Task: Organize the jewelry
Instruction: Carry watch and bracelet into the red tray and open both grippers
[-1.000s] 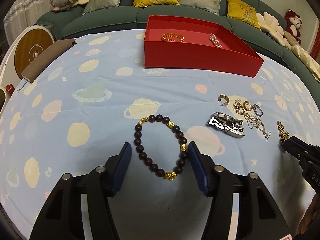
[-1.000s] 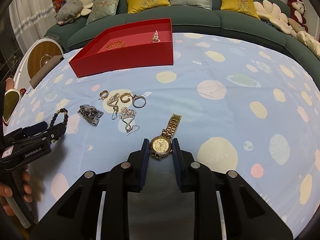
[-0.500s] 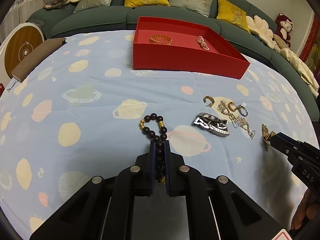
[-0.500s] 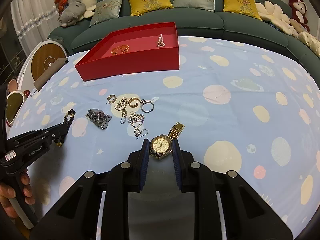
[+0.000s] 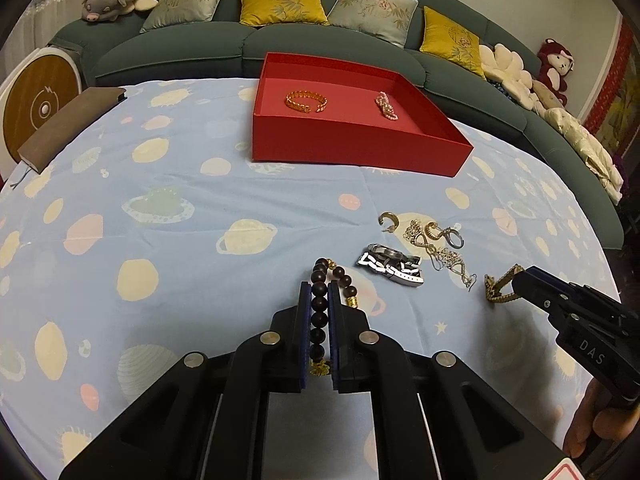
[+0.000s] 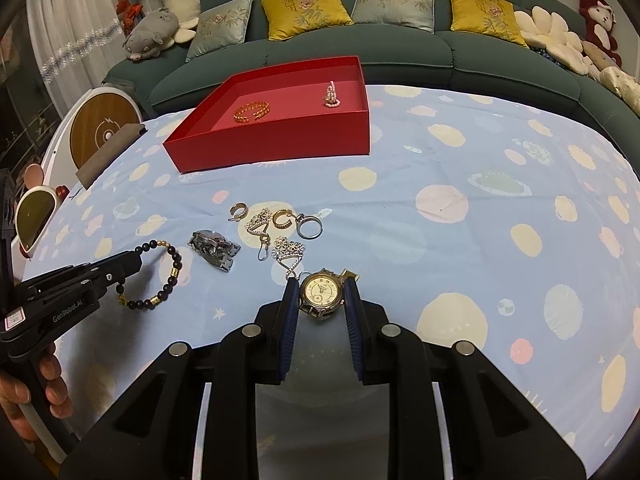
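My left gripper (image 5: 320, 312) is clamped on the bead bracelet (image 5: 322, 308), with the dark beads in a line between the two pads. Only one side of the loop is caught; in the right wrist view the rest of it hangs free beside the gripper (image 6: 120, 268). I think the beads are round and hard, so they may roll out of the pads if I tilt or move fast, and the hanging part may swing and catch the silver watch (image 5: 394, 266) just beside it.

My right gripper (image 6: 320, 300) is closed on the gold watch (image 6: 322, 292), its pads touching the two sides of the case. The band (image 5: 500, 288) hangs from the tip, as the left wrist view shows. The case is smooth metal and the hold is near the fingertips, so I judge it may turn or slip. The band could also drag through the earrings (image 6: 276, 232) that lie just ahead on the table (image 6: 440, 168).

The red box (image 5: 352, 148) stands farther off, well apart from both grippers, with a gold bracelet (image 5: 306, 101) and a pink piece (image 5: 386, 106) already inside. If I release too high over it, a piece could land on those two and tangle.
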